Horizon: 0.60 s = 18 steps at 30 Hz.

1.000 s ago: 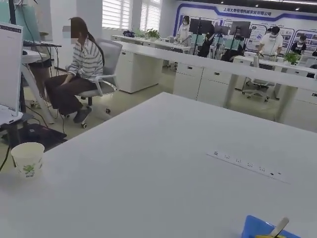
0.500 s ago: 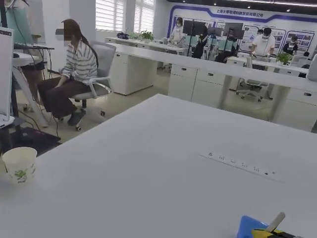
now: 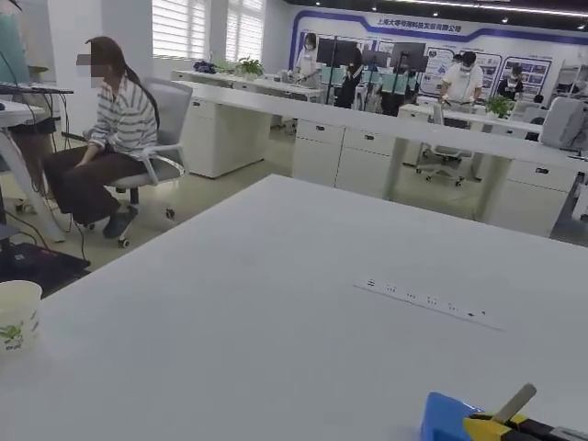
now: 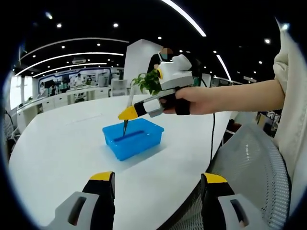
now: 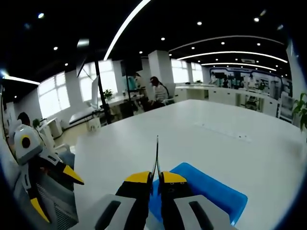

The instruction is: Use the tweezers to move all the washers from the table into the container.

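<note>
My right gripper [image 5: 156, 178] is shut on a thin pair of tweezers [image 5: 157, 153], whose points stick out ahead over the blue container [image 5: 211, 191]. From the left gripper view, the right gripper [image 4: 128, 113] sits in a hand above the container [image 4: 133, 137], and the tweezers [image 4: 125, 127] point down into it. My left gripper [image 4: 158, 184] hangs open at the table's near edge, holding nothing. At the bottom of the head view are the container's corner [image 3: 448, 418], the right gripper's yellow tip [image 3: 480, 426] and the tweezers' upper end [image 3: 514, 402].
A paper cup [image 3: 16, 312] stands at the white table's left edge. A flush power strip [image 3: 427, 301] lies across the table's middle right. A grey mesh chair [image 4: 249, 167] is beside the left gripper. A person sits on an office chair [image 3: 152, 152] beyond the table.
The head camera has swung right and slightly down, so the cup slid towards the left edge. The right gripper still holds the tweezers over the container.
</note>
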### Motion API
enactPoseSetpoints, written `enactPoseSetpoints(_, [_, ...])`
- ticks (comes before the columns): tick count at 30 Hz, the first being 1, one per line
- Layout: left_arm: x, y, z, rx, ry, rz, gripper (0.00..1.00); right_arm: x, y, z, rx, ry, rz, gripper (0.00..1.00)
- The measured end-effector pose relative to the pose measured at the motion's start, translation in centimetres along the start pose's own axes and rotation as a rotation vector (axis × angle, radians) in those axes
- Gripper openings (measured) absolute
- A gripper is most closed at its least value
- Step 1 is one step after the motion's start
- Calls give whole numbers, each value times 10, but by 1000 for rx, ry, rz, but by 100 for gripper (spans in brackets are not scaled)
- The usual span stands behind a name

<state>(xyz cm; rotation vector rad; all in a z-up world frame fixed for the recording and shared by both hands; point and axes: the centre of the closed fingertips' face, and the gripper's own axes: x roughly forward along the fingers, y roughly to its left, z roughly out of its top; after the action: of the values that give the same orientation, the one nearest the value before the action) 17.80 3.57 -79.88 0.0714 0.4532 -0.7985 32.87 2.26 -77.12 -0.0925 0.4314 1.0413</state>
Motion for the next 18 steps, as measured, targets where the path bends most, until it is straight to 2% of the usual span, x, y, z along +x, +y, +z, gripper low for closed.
enactPoseSetpoints(4, [-2,-6,3,-31,-18,-50,72,-11,12,-1,-12,-3,14,4])
enactPoseSetpoints(10, [-3,-6,2,-65,-6,-95,66,-23,31,-14,-19,12,45,4])
enactPoseSetpoints(12, [-3,-10,0,-36,13,-121,60,-27,40,-22,-34,38,63,4])
enactPoseSetpoints(14, [-2,-12,1,30,25,-137,53,-30,46,-29,-42,62,95,4])
enactPoseSetpoints(15, [-2,-16,0,45,37,-156,50,-32,50,-32,-38,64,103,4])
enactPoseSetpoints(16, [-2,-18,-4,72,69,-170,47,-34,53,-36,-47,76,120,4])
enactPoseSetpoints(18, [-1,-20,-4,119,84,-178,44,-38,60,-44,-62,103,149,4])
